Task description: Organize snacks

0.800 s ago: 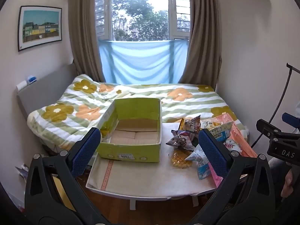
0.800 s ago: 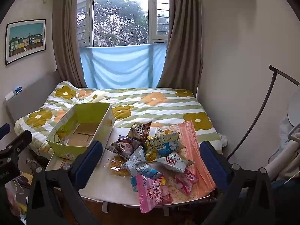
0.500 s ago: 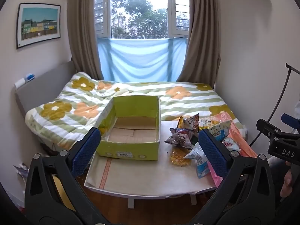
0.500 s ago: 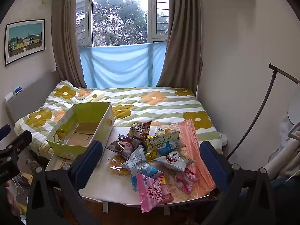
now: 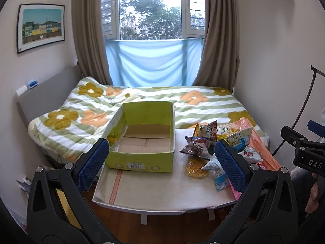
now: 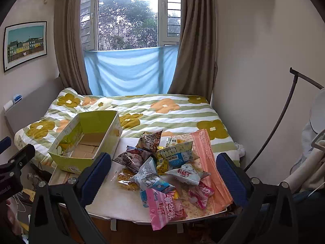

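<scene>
An open, empty green cardboard box [image 5: 142, 160] stands on the left of a small white table [image 5: 154, 189]; it also shows in the right wrist view [image 6: 81, 162]. A pile of snack packets [image 6: 162, 162] lies on the table's right side, with a pink packet [image 6: 164, 207] at the front edge and a waffle packet [image 5: 196, 167] beside the box. The pile shows in the left wrist view [image 5: 219, 142] too. My left gripper [image 5: 162, 162] is open and empty, held back from the table. My right gripper [image 6: 162, 177] is open and empty, in front of the pile.
A bed with a flowered striped quilt [image 5: 182, 105] lies behind the table. A window with a blue cloth [image 5: 150, 63] is beyond it. A salmon-pink bag [image 6: 205, 156] lies under the snacks at the right. A lamp stand [image 6: 284, 122] curves at the right wall.
Both views have shifted only slightly; the left gripper has drawn a little back and up from the table. Both grippers stay open and empty. Nothing on the table has moved.
</scene>
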The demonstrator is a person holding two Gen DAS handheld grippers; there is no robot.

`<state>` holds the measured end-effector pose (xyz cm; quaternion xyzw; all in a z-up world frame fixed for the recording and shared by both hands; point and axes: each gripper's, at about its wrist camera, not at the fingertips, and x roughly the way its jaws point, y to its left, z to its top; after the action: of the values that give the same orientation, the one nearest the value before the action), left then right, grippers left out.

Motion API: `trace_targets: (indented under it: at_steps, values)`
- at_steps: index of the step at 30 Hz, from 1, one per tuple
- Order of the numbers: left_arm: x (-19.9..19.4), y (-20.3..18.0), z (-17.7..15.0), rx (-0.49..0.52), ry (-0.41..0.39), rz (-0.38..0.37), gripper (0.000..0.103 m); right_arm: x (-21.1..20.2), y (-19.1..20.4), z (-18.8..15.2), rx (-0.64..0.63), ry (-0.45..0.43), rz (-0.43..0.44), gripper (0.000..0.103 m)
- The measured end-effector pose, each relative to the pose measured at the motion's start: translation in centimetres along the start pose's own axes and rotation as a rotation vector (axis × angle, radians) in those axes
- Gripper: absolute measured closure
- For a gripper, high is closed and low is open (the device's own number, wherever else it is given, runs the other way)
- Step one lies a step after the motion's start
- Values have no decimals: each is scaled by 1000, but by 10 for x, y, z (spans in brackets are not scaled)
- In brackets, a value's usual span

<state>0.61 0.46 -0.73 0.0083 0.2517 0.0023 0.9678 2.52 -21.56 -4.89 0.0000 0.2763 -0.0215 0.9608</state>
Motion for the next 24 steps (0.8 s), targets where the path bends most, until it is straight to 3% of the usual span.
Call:
trace_targets:
  at_steps: [24]
  values:
    - [0,-3,1,3,-13,-11,0,5,4,-4,4,10,-3,0]
